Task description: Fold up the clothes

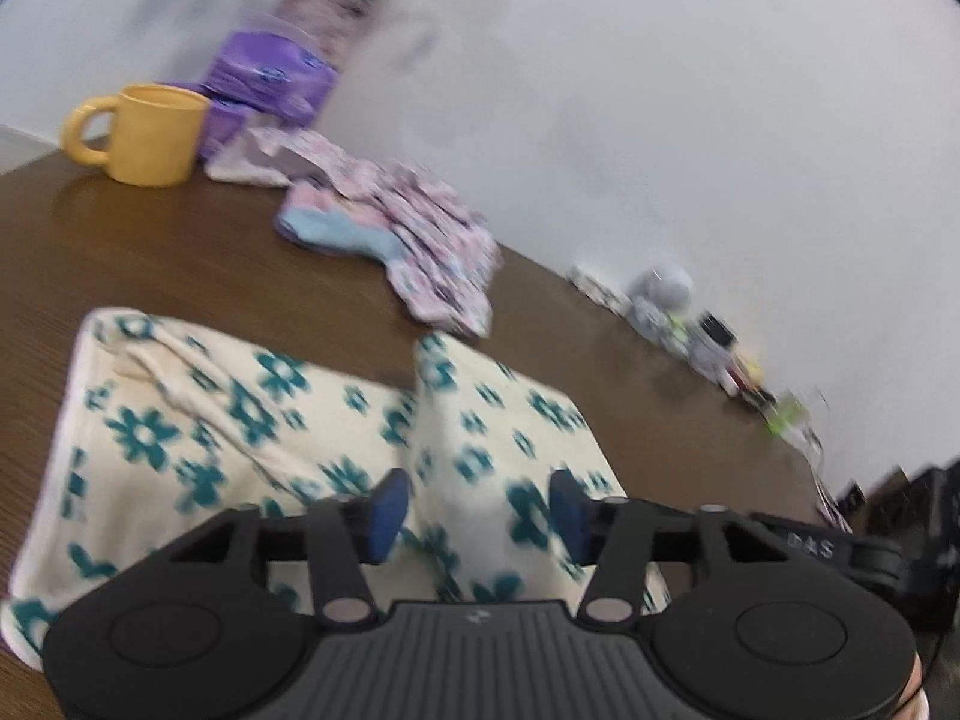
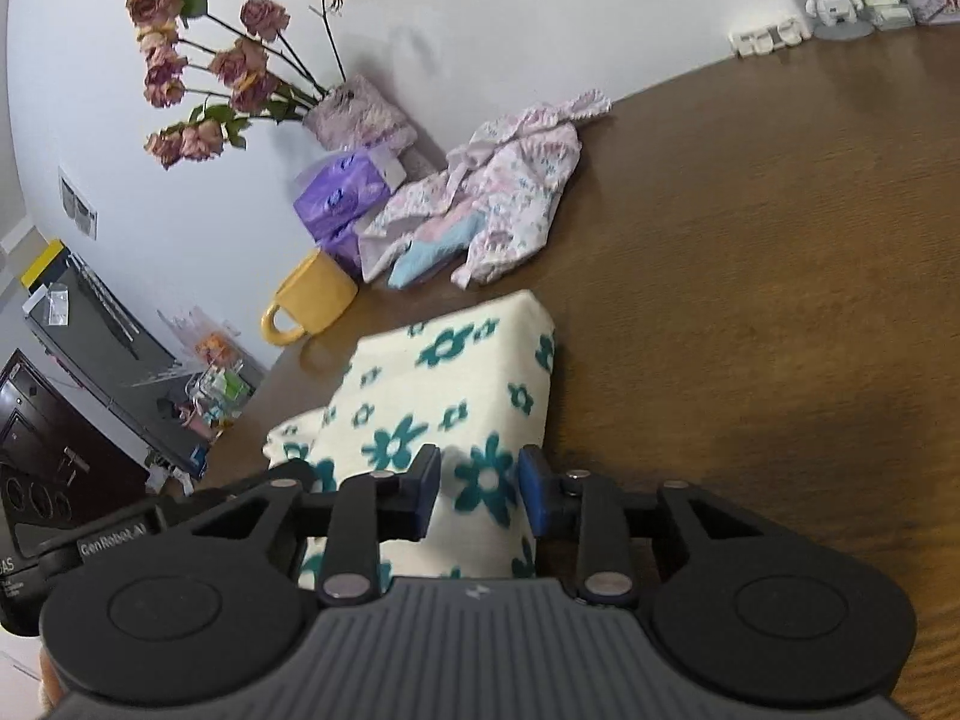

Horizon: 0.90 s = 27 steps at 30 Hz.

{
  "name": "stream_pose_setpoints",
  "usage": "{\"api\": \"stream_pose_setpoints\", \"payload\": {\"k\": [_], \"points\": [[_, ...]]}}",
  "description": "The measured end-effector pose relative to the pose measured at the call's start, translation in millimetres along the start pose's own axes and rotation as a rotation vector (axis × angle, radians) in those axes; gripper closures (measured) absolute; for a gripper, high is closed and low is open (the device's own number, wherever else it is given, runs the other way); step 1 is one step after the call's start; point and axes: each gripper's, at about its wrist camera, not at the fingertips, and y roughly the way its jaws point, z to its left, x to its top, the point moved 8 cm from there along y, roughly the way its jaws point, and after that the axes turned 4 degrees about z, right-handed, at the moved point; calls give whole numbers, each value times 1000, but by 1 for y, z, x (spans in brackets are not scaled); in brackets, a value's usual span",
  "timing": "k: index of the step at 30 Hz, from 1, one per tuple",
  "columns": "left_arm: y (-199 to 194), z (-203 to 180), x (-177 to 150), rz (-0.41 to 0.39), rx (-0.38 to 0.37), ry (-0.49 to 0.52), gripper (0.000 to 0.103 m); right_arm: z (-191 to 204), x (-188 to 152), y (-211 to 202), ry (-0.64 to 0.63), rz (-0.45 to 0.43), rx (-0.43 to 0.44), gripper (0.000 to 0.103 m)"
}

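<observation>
Cream cloth (image 2: 444, 384) with teal flower print. Pink floral garment (image 2: 504, 192) with pale blue patch. Yellow mug (image 2: 315, 297). Purple tissue pack (image 2: 339, 195). Dark brown wood-grain table (image 2: 750, 270). Dusty pink flowers (image 2: 198, 72), white wall (image 1: 660, 120). Blue pads (image 1: 387, 513) on black grippers.

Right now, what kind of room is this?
Probably a room in someone's home. A wooden table holds clothes, a yellow mug, a vase of dried roses and purple tissue packs against a plain wall.

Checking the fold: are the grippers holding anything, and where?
Neither holds. Both the left gripper and right gripper have open jaws straddling the floral cloth near its edge.
</observation>
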Motion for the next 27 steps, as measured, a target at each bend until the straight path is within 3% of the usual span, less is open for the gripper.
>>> {"api": "stream_pose_setpoints", "payload": {"k": [6, 7, 10, 17, 23, 27], "points": [[15, -1, 7, 34, -17, -39, 55, 5, 17, 14, -14, 12, -32, 70], [18, -2, 6, 41, -26, -42, 63, 5, 18, 17, -14, 15, -37, 71], [24, -5, 2, 42, -25, -21, 71, 3, 16, 23, 5, 19, -36, 79], [29, -6, -4, 39, -26, -5, 72, 1, 10, 28, 29, 18, -29, 84], [15, 2, 11, 1, -36, -61, 52, -5, 20, 15, 47, -20, -12, 77], [19, 7, 20, 17, -12, -79, 52, -7, 32, 19, 52, -17, -17, 73]]}}
